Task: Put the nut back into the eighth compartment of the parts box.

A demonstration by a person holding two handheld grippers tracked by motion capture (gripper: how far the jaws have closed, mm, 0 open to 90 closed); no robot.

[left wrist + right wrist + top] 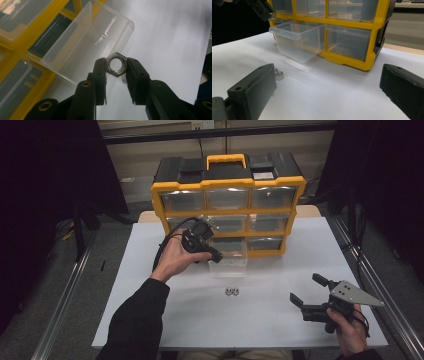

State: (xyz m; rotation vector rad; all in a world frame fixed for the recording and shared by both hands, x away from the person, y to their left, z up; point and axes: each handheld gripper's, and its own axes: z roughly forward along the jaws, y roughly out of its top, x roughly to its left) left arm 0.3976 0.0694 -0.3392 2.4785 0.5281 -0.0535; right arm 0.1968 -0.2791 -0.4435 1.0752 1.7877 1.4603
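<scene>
The left claw [117, 66] pinched a silver hexagonal steel nut [116, 64] between its black jaws, just above the front rim of the pulled-out clear plastic drawer [82, 37] of the yellow-and-black parts organiser [228, 200]. The drawer's open mouth lay directly ahead and below, nothing between. The right claw [306, 290], spread wide, rested near the counter [280, 320] edge, well apart, with two more nuts [231, 291] lying mid-counter.

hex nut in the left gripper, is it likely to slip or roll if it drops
The hex nut looks like smooth, shiny metal pinched by two edges between the left gripper fingers, so it could probably twist or slip. Its flat sides should stop it rolling far, like the nuts on the table. It seems stiff and dense for its size.
</scene>
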